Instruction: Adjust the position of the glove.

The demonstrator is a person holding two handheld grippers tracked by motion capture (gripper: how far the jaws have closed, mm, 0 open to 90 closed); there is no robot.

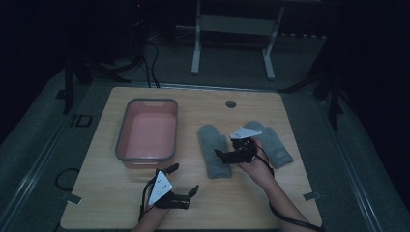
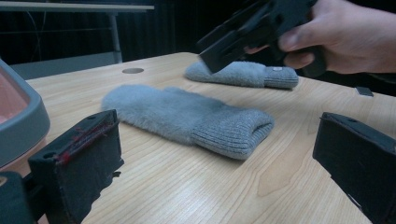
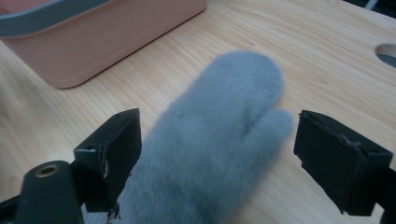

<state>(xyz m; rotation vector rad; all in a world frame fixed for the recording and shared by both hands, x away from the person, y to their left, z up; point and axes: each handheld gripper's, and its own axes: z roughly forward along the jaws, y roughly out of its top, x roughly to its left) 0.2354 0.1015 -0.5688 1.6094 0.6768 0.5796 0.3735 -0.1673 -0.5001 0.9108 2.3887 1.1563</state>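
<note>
Two grey fleece mittens lie on the wooden table [image 1: 96, 193]. The left mitten [image 1: 214, 151] has its knit cuff toward me, and the right mitten [image 1: 275, 144] lies beside it. My right gripper [image 1: 221, 156] hovers low over the left mitten. It is open, and the mitten's fingertip end [image 3: 224, 135] lies between its jaws without being pinched. My left gripper [image 1: 184, 179] is open and holds nothing, near the front edge just left of that mitten [image 2: 187, 116]. In the left gripper view the second mitten [image 2: 247, 74] lies behind it.
A pink bin [image 1: 124, 129] with a grey rim stands at the table's left, close to my left gripper, and its wall [image 3: 93, 46] lies just beyond the mitten. A round cable hole [image 1: 230, 103] is at the back. The surroundings are dark, with a frame's legs [image 1: 196, 53] on the floor behind.
</note>
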